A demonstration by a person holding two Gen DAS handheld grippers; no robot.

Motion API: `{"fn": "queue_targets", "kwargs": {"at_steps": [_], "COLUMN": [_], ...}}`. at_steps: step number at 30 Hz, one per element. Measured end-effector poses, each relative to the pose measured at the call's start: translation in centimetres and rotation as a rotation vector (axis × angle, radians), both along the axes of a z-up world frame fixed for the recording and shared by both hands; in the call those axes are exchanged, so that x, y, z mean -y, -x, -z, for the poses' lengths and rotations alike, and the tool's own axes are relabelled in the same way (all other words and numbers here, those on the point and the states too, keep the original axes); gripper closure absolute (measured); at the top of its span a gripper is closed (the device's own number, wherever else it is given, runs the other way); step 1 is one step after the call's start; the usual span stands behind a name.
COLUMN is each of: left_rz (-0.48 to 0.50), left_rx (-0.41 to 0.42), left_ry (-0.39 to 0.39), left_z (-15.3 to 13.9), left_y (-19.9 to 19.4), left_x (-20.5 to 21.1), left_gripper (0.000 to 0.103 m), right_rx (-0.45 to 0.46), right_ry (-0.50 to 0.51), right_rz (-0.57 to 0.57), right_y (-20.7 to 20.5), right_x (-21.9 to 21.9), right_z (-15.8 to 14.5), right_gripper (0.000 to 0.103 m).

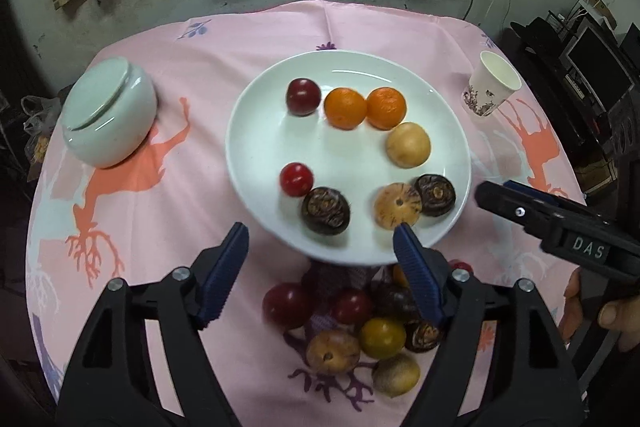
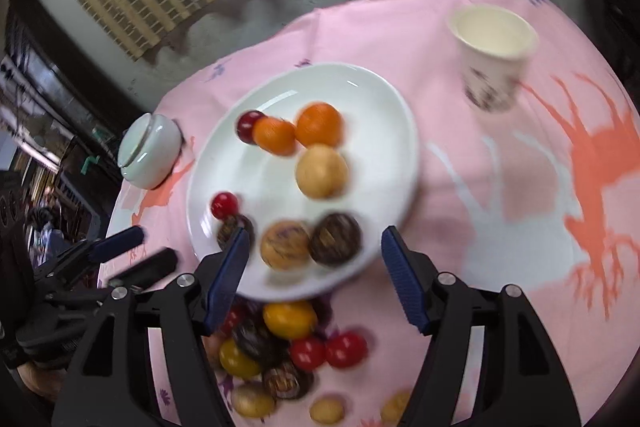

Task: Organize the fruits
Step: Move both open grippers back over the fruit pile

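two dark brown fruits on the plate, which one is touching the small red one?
The dark brown fruit at the plate's near-left edge; it touches the small red fruit. The other dark one sits right, beside a tan fruit.

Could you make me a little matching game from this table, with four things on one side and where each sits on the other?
Things:
1. two oranges
2. paper cup
3. lidded jar
4. loose pile of fruit

Places:
A. on the cloth, nearer the camera than the plate
B. on the white plate, side by side
C. on the cloth, right of the plate
D. on the cloth, left of the plate

Pairs: 1-B, 2-C, 3-D, 4-A
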State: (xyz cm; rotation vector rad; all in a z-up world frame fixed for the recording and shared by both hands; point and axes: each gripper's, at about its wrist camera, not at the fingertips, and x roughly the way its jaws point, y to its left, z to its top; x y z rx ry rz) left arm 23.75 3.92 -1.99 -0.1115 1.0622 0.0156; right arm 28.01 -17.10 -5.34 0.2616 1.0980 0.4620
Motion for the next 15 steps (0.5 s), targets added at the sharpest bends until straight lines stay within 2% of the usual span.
{"fn": "queue_targets", "kwargs": {"at_steps": [3, 10, 15], "left_rz": [-0.059, -0.179, -0.193], "left_rx": [-0.006, -0.080, -0.130], "left_ry": [0.000, 0.037, 0.046], "left_z": [-0.4, 0.8, 2.2], "left_y": [2.7, 9.5, 13.4], "left_x": [-1.8, -4.4, -3.8], "left_gripper": [0.021, 0.019, 0.019], "right_rx": [-0.022, -0.075, -0.104], "right_ry": [0.015, 0.046, 0.067], "right_rz": [0.041, 0.078, 0.065], "right_y": [2.2, 8.1, 11.9], "right_x": [2.2, 5.6, 6.3], "right_z": [0.3, 0.9, 1.4], "right_gripper": [0.033, 0.033, 0.033]}}
